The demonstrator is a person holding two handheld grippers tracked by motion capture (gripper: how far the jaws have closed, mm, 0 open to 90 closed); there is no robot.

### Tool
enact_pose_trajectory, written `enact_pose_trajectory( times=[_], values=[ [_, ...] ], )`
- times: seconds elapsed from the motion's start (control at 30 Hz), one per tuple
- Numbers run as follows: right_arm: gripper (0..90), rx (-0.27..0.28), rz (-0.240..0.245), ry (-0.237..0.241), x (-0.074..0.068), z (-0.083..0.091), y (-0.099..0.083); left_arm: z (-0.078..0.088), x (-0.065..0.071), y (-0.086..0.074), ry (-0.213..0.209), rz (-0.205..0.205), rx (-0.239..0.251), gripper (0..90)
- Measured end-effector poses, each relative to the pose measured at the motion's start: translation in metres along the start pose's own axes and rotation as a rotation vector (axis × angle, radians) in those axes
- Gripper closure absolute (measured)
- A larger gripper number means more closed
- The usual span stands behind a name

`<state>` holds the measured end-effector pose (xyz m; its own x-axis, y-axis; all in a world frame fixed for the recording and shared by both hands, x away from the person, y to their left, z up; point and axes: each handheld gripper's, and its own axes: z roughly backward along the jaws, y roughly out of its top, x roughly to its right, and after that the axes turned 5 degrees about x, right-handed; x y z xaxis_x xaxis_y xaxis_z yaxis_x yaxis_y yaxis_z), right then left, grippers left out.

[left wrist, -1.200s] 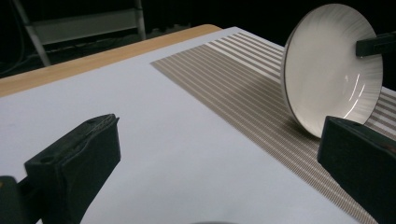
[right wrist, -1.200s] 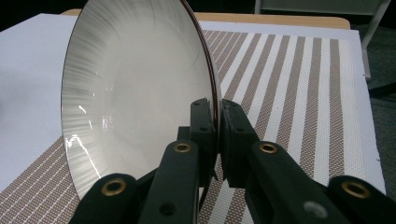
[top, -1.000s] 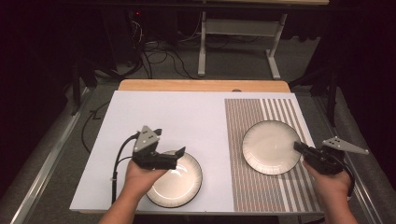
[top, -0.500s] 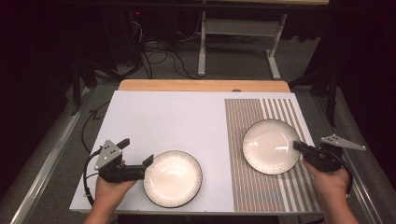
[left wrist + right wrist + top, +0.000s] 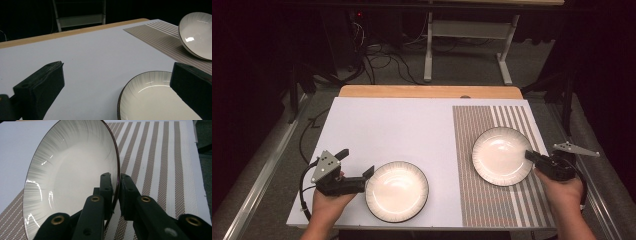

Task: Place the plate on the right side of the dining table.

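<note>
High view: two white dark-rimmed plates on the table. Near plate (image 5: 397, 190) lies flat on the plain white sheet (image 5: 392, 130), close to the table's near edge, left of centre. Far plate (image 5: 501, 156) sits over the striped mat (image 5: 507, 200) on the right half, towards the right edge. Left gripper (image 5: 369, 172) is just beside the near plate's left rim, jaws apart, nothing between them. Right gripper (image 5: 529, 154) is at the far plate's right rim. Left gripper view: jaws wide apart, near plate (image 5: 155, 100) low between them at the right jaw; whether it touches, can't tell; far plate (image 5: 197, 35) is tilted, one side raised off the mat. Right gripper view: right gripper (image 5: 115, 191) has its jaws clamped on the far plate (image 5: 75, 177) rim, plate tipped up steeply over the mat (image 5: 160, 165).
</note>
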<state>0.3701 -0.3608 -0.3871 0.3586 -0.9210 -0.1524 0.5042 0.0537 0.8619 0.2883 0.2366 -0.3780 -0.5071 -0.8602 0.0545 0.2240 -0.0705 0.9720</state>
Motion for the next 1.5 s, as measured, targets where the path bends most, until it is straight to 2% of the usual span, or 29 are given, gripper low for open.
enact_pose_trajectory(
  times=[0.5,0.77,1.07,1.37,1.5],
  values=[
    [83.6,-0.026,-0.049,-0.013,0.007,-0.006,-0.003,0.001,-0.002,0.0,-0.008,0.008,0.007,0.0],
    [82.2,-0.053,-0.079,-0.039,0.011,-0.012,-0.005,0.001,0.0,0.001,-0.018,0.003,0.013,0.0],
    [82.0,-0.087,-0.079,-0.097,0.014,-0.02,-0.006,-0.002,-0.002,0.001,-0.019,0.008,0.005,0.0],
    [80.9,-0.111,-0.102,-0.122,0.018,-0.027,-0.012,-0.004,-0.001,0.001,-0.028,0.005,0.001,0.0],
    [80.3,-0.108,-0.09,-0.128,0.017,-0.027,-0.012,-0.004,-0.001,0.001,-0.03,0.006,-0.005,0.0]
  ],
)
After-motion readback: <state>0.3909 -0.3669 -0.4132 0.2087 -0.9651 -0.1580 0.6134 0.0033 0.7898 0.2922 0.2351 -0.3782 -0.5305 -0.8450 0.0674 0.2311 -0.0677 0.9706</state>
